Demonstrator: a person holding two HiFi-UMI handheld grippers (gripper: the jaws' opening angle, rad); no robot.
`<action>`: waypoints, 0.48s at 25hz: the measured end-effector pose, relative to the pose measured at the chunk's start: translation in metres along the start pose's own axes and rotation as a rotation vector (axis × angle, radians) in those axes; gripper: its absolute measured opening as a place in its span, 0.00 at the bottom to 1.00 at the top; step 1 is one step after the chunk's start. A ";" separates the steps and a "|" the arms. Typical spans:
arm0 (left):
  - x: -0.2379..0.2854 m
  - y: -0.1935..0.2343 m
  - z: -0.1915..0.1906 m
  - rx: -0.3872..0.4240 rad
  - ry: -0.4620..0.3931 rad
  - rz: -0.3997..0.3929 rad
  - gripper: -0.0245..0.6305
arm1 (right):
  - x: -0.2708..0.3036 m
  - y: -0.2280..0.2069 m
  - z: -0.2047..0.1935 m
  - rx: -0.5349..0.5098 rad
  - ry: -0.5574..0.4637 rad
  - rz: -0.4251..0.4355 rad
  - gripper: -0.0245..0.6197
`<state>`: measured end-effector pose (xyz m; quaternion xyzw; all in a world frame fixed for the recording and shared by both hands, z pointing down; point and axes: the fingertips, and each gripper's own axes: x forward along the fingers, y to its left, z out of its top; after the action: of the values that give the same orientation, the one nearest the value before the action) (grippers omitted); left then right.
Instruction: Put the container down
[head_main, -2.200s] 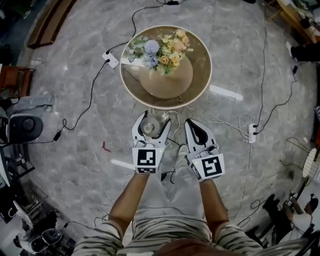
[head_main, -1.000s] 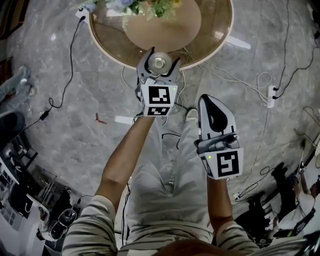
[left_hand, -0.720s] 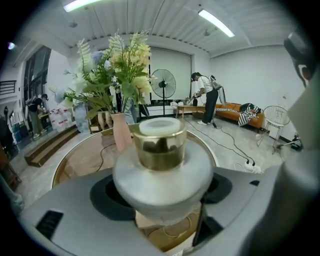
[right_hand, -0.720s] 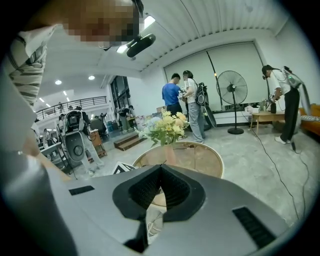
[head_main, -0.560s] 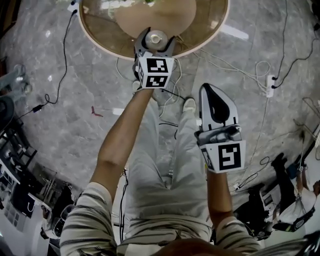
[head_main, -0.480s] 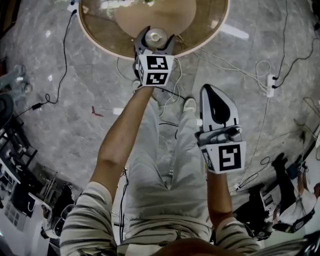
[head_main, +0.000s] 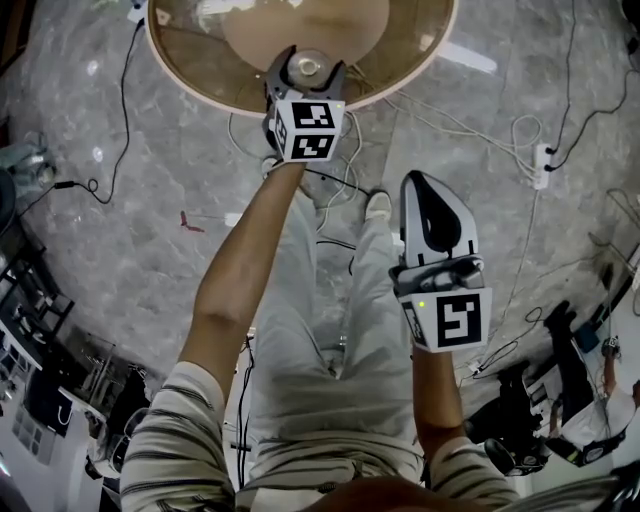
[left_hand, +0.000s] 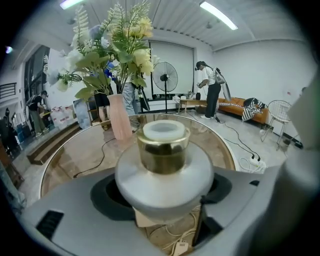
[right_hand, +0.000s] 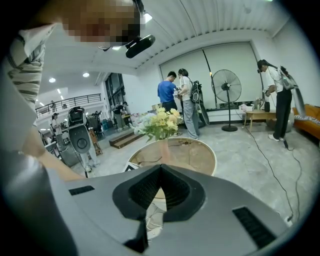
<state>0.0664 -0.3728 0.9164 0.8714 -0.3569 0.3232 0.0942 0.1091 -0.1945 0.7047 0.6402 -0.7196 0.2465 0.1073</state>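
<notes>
So the left gripper (head_main: 306, 72) is clamped onto the container (left_hand: 164, 172), a squat, round, pale grey jar with a shiny gold collar (left_hand: 163, 156) and a white cap (left_hand: 163, 131) on top. The jaws sit wide apart, one hugging each side of the fat body, and the jar stands upright between them. The cap's on, so no clue what's inside.

From the head view the jar is right over the near edge of the round glass table (head_main: 196, 92), just inside the gold rim. I honestly can't tell whether its bottom is on the glass or a bit above it, because the jaws cover that part.

The other container is further back on the same table: a tall pink vase (left_hand: 120, 125), upright and well clear of the jar. It's stuffed with a bunch of flowers (left_hand: 112, 47), pale yellow and white ones with a bit of blue and lots of green leaves.

The right gripper (right_hand: 160, 168) is off to the side, held back over the person's legs and nowhere near the table. Its jaws are pressed together at the tips with nothing pinched between them.

The marble floor (head_main: 120, 240) under all this has cables running everywhere, plus a white power strip (head_main: 541, 165).
</notes>
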 end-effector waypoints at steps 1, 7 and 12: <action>0.000 0.000 0.000 0.001 -0.004 0.001 0.55 | 0.000 0.000 0.000 -0.001 0.002 0.000 0.05; 0.002 -0.001 -0.002 -0.005 0.000 -0.008 0.55 | 0.003 0.003 0.002 0.009 0.004 0.010 0.05; -0.003 0.000 0.000 -0.082 0.019 -0.037 0.60 | 0.002 0.007 0.010 0.008 -0.001 0.018 0.05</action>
<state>0.0650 -0.3710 0.9151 0.8701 -0.3528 0.3149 0.1391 0.1038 -0.2008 0.6955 0.6344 -0.7243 0.2500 0.1024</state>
